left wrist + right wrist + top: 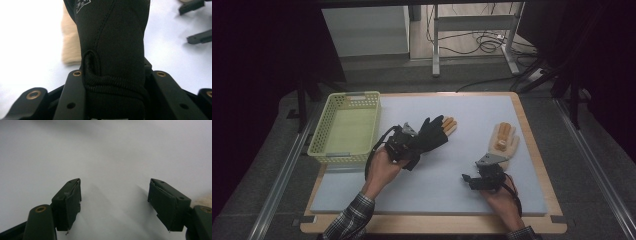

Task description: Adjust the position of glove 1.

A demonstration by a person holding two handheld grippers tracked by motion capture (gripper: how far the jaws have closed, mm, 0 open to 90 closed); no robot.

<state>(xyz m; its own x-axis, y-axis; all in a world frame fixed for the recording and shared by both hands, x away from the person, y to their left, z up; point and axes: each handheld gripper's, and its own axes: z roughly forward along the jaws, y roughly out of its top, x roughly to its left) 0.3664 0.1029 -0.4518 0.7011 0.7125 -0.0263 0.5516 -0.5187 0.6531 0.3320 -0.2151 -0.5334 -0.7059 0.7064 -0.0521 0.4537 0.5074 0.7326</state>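
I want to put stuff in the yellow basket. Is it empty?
Empty. The high view shows the basket with only its bare floor inside; both gloves lie outside it.

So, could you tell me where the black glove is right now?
In the high view the black glove lies left of centre, clamped in the left gripper, beside the basket.

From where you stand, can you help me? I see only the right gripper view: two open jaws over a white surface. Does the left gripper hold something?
Observer: Yes. The left gripper is shut on the cuff of a black glove.
Operator: Is there a second glove?
Observer: A beige glove lies flat on the white mat, just beyond the right gripper.
Operator: Where could a glove go?
Observer: A pale yellow basket stands at the mat's left edge, beside the left hand. Nothing shows inside it.
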